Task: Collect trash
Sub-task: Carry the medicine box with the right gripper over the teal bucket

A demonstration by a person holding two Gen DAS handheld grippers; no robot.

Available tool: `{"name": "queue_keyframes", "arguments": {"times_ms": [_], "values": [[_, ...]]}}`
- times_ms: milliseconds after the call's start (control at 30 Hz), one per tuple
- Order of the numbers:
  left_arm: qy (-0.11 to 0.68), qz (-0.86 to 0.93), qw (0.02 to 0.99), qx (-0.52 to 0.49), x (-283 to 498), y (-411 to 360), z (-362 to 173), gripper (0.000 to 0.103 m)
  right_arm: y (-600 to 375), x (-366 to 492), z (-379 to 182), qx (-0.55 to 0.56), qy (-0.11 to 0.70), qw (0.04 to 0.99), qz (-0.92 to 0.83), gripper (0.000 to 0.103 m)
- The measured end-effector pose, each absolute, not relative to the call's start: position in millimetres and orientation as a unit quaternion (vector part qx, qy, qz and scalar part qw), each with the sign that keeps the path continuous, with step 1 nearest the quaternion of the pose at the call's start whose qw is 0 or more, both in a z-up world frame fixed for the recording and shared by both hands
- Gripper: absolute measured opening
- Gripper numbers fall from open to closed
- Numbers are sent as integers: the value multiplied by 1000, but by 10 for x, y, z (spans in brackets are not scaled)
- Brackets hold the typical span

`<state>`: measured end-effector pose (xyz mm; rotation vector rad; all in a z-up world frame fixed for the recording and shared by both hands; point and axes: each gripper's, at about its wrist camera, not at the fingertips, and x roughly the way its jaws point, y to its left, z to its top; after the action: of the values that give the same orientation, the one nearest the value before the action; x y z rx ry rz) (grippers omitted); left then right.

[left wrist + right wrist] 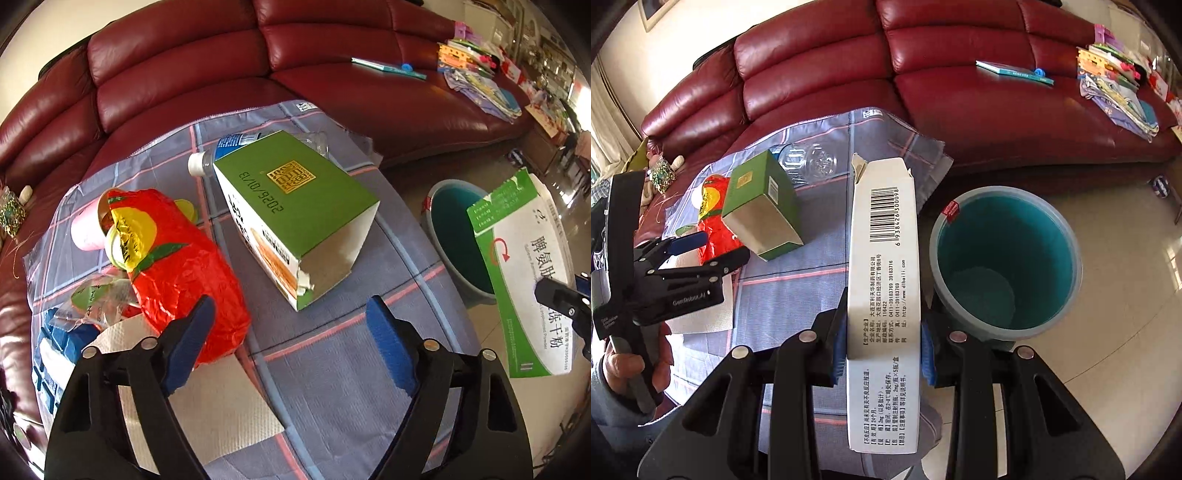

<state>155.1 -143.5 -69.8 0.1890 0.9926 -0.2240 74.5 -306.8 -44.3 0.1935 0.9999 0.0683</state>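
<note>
Nearby, teal bin [1004, 258] empty; right hand-held gripper [884, 350] clamps medicine box [884, 266]; left hand-held gripper [291, 343] gapes, holding nothing.

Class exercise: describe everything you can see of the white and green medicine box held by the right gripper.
The medicine box is a long, flat carton of thin card, white with green bands, printed with black Chinese text and a barcode. The flap at its far end is open and torn. It is off the table, clamped across its narrow sides by the right gripper, whose blue pads press on it. It points away from the camera, beside the teal bin, not yet over it.
</note>
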Motion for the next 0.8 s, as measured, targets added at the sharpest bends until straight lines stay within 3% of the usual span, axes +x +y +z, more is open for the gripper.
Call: {"name": "queue_keyframes", "arguments": {"times_ms": [67, 167, 233, 333, 800], "values": [[481, -96, 867, 93, 1653, -1465, -772, 72, -3145, 769, -491, 98, 479, 872, 32, 30], [494, -85, 861, 88, 1792, -1468, -855, 50, -3261, 824, -557, 109, 481, 869, 32, 30], [498, -81, 859, 84, 1846, -1459, -882, 21, -3311, 861, -598, 113, 482, 868, 30, 30], [493, -65, 862, 91, 1851, -1456, -882, 7, -3398, 919, -636, 120, 482, 867, 27, 30], [432, -131, 881, 143, 1581, -1867, -235, 2, -4211, 990, -561, 161, 461, 872, -29, 30]]}}
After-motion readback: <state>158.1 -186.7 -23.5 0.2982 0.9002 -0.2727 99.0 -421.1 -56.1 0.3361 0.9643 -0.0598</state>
